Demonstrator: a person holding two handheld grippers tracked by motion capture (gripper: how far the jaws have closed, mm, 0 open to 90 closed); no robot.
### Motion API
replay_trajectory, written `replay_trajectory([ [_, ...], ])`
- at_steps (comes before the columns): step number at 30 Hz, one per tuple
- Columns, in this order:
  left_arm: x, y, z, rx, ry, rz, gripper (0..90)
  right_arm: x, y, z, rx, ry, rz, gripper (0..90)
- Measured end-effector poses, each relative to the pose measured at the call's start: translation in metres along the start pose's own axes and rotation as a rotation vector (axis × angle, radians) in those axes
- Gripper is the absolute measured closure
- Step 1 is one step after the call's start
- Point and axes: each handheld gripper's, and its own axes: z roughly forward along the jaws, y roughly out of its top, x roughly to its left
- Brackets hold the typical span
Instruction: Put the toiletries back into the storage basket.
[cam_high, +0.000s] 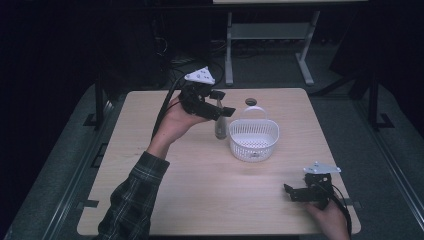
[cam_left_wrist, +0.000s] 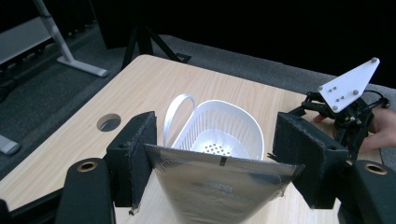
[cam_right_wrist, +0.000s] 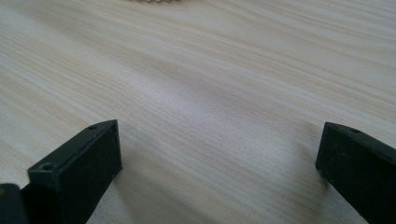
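My left gripper (cam_high: 220, 107) is clamped on the top edge of a shiny silver foil pouch (cam_left_wrist: 224, 186), which hangs lifted just left of the white perforated plastic basket (cam_high: 254, 141) at the middle of the pale wooden table (cam_high: 200, 190). My right gripper (cam_high: 295, 192) rests near the right front corner, released, nothing between its pads.

I see a light wood worktop (cam_high: 200, 200) on grey carpet (cam_high: 345, 125), a round cable hole (cam_high: 251, 102) near its 12 o'clock edge. At 12 o'clock stands a grey metal frame (cam_high: 270, 31); the room beyond is dark.
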Motion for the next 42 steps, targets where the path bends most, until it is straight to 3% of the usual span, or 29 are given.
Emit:
replay_trajectory([
  [19,0.002,0.016,0.024,-0.013,-0.015,0.007,30.3,0.0,0.0,0.0,0.0,0.0,0.0,0.0],
  [31,0.004,0.013,0.041,-0.01,-0.019,0.001,30.3,0.0,0.0,0.0,0.0,0.001,0.002,0.0],
  [42,0.001,0.011,0.056,-0.012,-0.022,0.023,30.2,0.0,0.0,0.0,0.0,0.001,0.001,0.0],
])
